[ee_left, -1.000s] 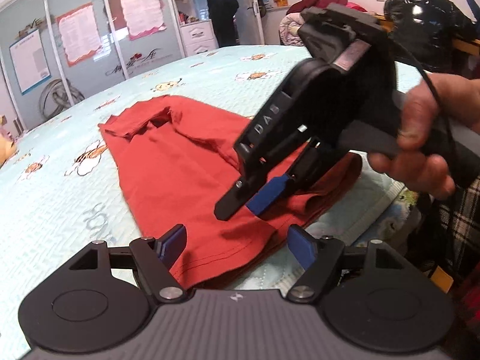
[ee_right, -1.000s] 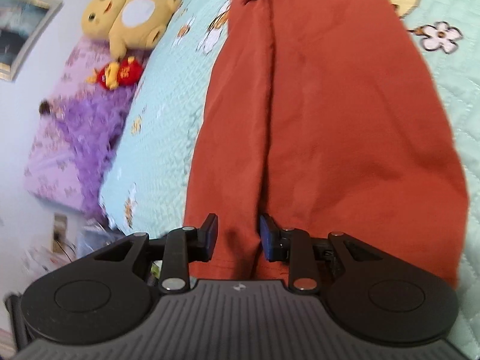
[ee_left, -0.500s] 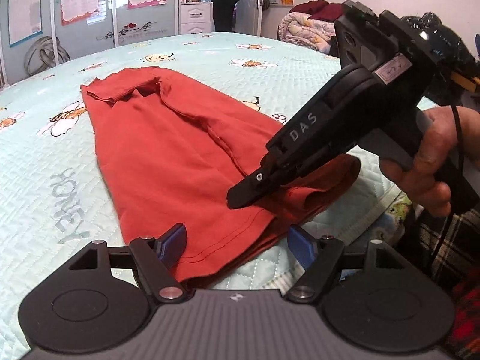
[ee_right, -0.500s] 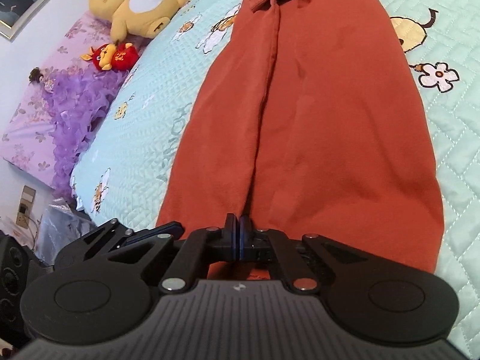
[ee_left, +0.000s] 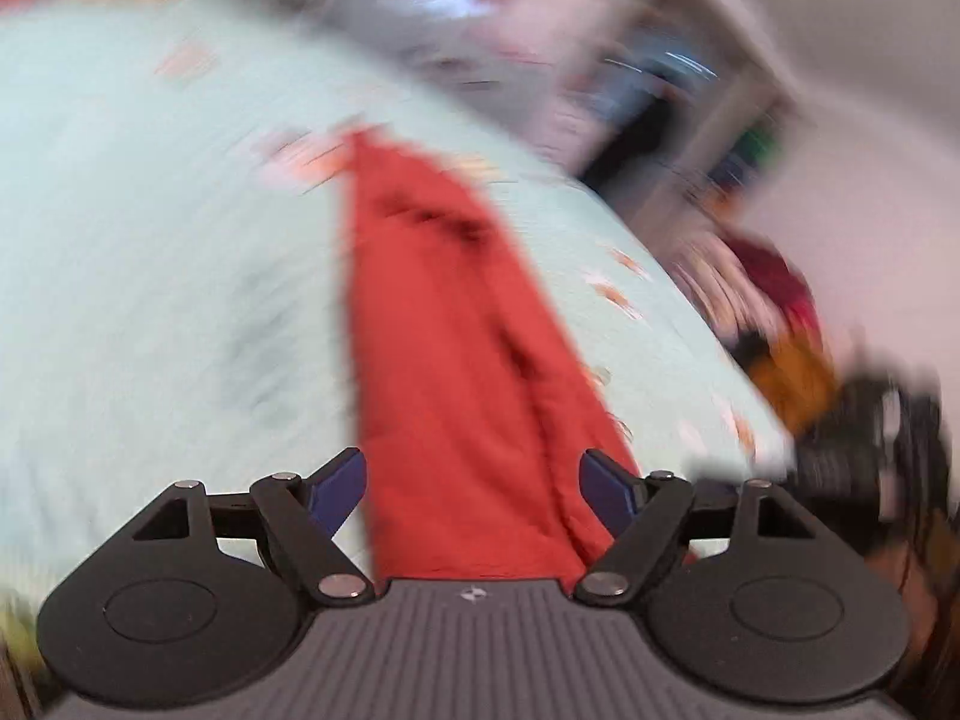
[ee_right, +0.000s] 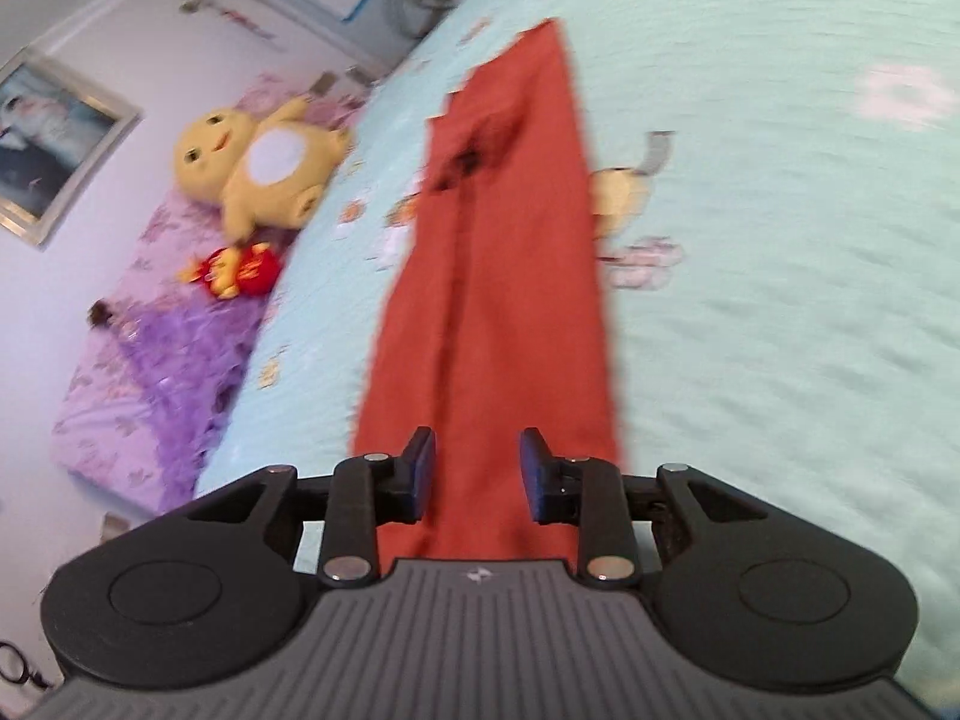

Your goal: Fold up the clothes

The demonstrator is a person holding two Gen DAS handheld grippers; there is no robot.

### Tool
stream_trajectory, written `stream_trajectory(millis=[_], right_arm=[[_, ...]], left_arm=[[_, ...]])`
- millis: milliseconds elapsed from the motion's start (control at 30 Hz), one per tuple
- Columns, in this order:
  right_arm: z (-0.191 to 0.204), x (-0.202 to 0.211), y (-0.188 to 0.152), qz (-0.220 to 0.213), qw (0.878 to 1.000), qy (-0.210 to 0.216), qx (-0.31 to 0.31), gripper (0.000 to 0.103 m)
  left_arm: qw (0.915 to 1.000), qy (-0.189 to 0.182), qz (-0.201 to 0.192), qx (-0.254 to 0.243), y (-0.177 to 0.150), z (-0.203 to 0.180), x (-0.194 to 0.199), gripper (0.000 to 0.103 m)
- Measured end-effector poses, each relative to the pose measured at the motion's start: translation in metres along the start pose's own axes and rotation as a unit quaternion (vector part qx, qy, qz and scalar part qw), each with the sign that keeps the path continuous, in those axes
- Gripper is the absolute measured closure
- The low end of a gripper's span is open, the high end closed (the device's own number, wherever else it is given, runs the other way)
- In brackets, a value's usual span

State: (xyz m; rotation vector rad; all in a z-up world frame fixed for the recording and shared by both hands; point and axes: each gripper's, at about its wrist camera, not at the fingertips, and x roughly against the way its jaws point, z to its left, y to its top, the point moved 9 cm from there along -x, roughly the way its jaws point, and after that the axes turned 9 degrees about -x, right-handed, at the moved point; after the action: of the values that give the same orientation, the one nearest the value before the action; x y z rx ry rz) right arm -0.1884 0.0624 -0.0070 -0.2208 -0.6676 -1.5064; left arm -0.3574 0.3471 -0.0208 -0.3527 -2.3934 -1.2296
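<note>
A red garment lies folded into a long narrow strip on the mint bedspread, collar end far away. Its near hem runs under my right gripper, whose jaws are opening; the blue pads stand apart on either side of the cloth and do not press it. In the blurred left wrist view the same garment stretches away from my left gripper. That gripper's jaws are wide and still opening, with the near hem below and between the pads, untouched.
A yellow plush toy and a small red one lie on a purple blanket at the bed's left side. A framed picture hangs on the wall. Piled clothes and dark blurred shapes sit at the right.
My right gripper closed at the hem, then opened again and drew back. My left gripper rolled and swung to look along the garment, and the right gripper has left its view.
</note>
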Motion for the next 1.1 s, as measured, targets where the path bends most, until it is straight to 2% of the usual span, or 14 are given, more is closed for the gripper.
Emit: stream_trajectory(millis=[33,100,200,367,433,467,500,533,567,667,800,967,1000,1100], right_arm=[[-0.01,0.006,-0.002,0.0,1.0,-0.007,-0.009,0.066],[-0.029,0.01,-0.01,0.011,0.999,-0.004,-0.041,0.053],[-0.045,0.006,-0.022,0.033,0.995,0.031,-0.09,0.052],[-0.039,-0.022,-0.028,0.082,0.989,0.068,-0.099,0.053],[-0.034,-0.032,-0.031,0.099,0.988,0.078,-0.093,0.055],[-0.032,-0.036,-0.032,0.105,0.987,0.08,-0.09,0.057],[-0.03,-0.04,-0.032,0.111,0.987,0.078,-0.087,0.063],[-0.031,-0.042,-0.033,0.114,0.987,0.073,-0.087,0.074],[-0.031,-0.044,-0.033,0.117,0.987,0.069,-0.087,0.079],[-0.032,-0.041,-0.034,0.118,0.987,0.066,-0.086,0.09],[-0.031,-0.038,-0.036,0.119,0.988,0.061,-0.082,0.094],[-0.014,-0.026,-0.043,0.122,0.99,0.058,-0.036,0.097],[-0.014,-0.026,-0.045,0.125,0.99,0.056,-0.031,0.097],[-0.028,-0.035,-0.049,0.128,0.991,0.025,-0.023,0.097]], left_arm=[[0.9988,-0.009,0.003,0.047,-0.002,0.011,-0.002,0.023],[0.9956,-0.019,0.015,0.09,-0.009,0.02,-0.009,0.023],[0.9877,-0.048,0.03,0.146,-0.02,0.023,-0.019,0.023],[0.9742,-0.082,0.039,0.207,-0.023,0.026,-0.026,0.025],[0.9715,-0.089,0.054,0.213,-0.027,0.021,-0.025,0.034],[0.9688,-0.093,0.061,0.222,-0.028,0.022,-0.024,0.043],[0.9664,-0.089,0.067,0.232,-0.032,0.025,-0.026,0.056],[0.9637,-0.085,0.073,0.242,-0.035,0.027,-0.027,0.066],[0.961,-0.081,0.078,0.252,-0.039,0.029,-0.028,0.09],[0.9589,-0.077,0.079,0.261,-0.045,0.028,-0.029,0.098],[0.9691,-0.061,0.076,0.227,-0.04,0.02,-0.021,0.1],[0.9779,-0.051,0.072,0.189,-0.035,0.013,-0.015,0.101],[0.9783,-0.042,0.083,0.185,-0.037,0.016,-0.02,0.1],[0.9805,-0.029,0.087,0.174,-0.039,0.02,-0.026,0.099]])
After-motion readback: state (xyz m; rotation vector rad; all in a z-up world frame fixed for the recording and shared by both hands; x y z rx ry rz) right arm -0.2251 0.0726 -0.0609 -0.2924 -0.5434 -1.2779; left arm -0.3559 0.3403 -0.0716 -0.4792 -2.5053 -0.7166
